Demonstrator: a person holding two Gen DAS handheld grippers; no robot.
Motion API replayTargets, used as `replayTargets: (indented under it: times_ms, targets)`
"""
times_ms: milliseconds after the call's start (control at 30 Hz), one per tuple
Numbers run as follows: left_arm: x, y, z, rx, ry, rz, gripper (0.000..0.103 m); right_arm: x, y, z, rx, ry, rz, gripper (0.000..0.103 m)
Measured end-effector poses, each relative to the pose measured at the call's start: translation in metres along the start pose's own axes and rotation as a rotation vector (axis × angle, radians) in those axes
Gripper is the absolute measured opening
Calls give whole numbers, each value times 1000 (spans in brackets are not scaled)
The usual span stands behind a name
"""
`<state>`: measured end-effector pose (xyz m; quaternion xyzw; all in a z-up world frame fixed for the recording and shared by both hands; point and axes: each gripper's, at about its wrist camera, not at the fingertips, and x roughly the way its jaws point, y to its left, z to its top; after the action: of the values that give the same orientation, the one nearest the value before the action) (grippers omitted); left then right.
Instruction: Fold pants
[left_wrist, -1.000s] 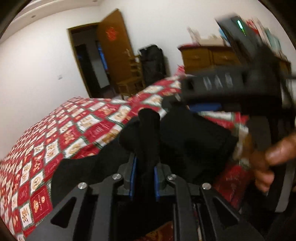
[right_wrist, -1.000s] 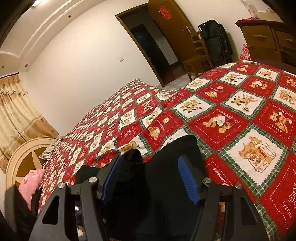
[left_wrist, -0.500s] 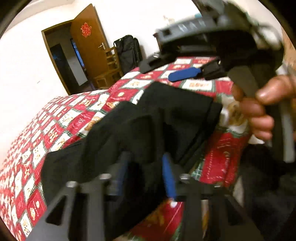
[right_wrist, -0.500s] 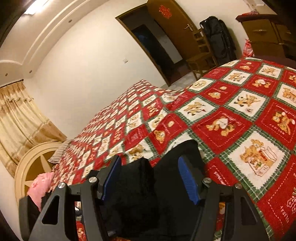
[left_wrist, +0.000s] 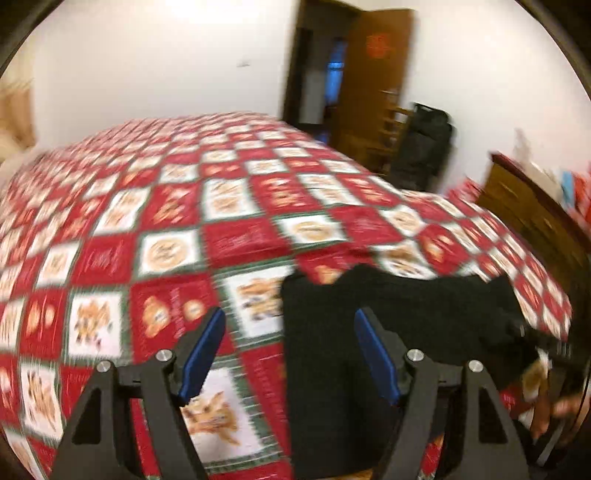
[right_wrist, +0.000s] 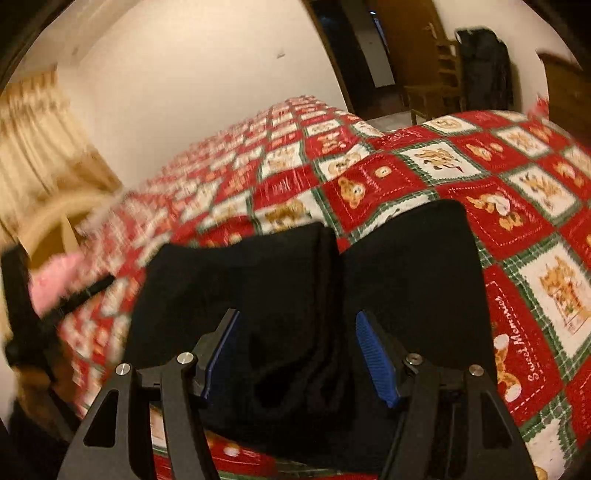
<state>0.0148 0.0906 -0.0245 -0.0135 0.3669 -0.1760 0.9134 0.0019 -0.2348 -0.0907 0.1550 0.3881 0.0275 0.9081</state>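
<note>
One pair of black pants (right_wrist: 388, 295), lying in a folded bundle on the near part of the red patchwork bedspread (left_wrist: 229, 236), two stacked panels side by side with a seam-like gap between them. Two grippers, both spread wide and gripping nothing: left gripper (left_wrist: 290, 356) hovering at the left edge of the pants, half over cloth and half over bedspread; right gripper (right_wrist: 297, 356) hovering directly above the pants, its blue pads (right_wrist: 373, 354) apart from the fabric on either side.

Judged soft, light and limp: likely to sag, slide over itself and lose its creases if lifted by a single layer. Best taken at a folded edge or corner, pinching all layers together, one gripper at each end of the far edge of the pants, so that the bundle turns over as a flat sheet. Thick stacked cloth probably demanding a deep bite between the pads.

Beyond the pants: one open wooden door (left_wrist: 373, 74), one wooden chair (right_wrist: 432, 81), one black bag (left_wrist: 424, 147) and one wooden dresser (left_wrist: 535, 221). Left of the pants: one pink cloth (right_wrist: 55, 280) and one curtain (right_wrist: 33, 147). Much motion blur in both views.
</note>
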Motion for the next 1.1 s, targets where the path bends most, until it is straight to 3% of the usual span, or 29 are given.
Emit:
replayTargets:
  times_ms: [233, 367, 467, 733, 867, 967, 1100]
  targets:
    - [17, 16, 3, -52, 17, 85, 75, 16, 24, -16, -170, 55, -75, 62]
    - [19, 21, 4, -78, 23, 87, 75, 12, 20, -14, -167, 57, -30, 33]
    - [17, 26, 7, -98, 18, 96, 75, 2, 33, -13, -217, 16, -46, 25]
    - [12, 29, 14, -98, -9, 132, 75, -57, 56, -4, -376, -159, -132, 23]
    - [15, 16, 20, -54, -19, 135, 75, -46, 29, -11, -337, -73, -210, 23]
    - [22, -1, 23, -6, -17, 130, 75, -23, 4, -20, -235, 22, -173, 23]
    - [34, -28, 25, 61, 0, 139, 75, -18, 3, -22, -245, 33, -162, 24]
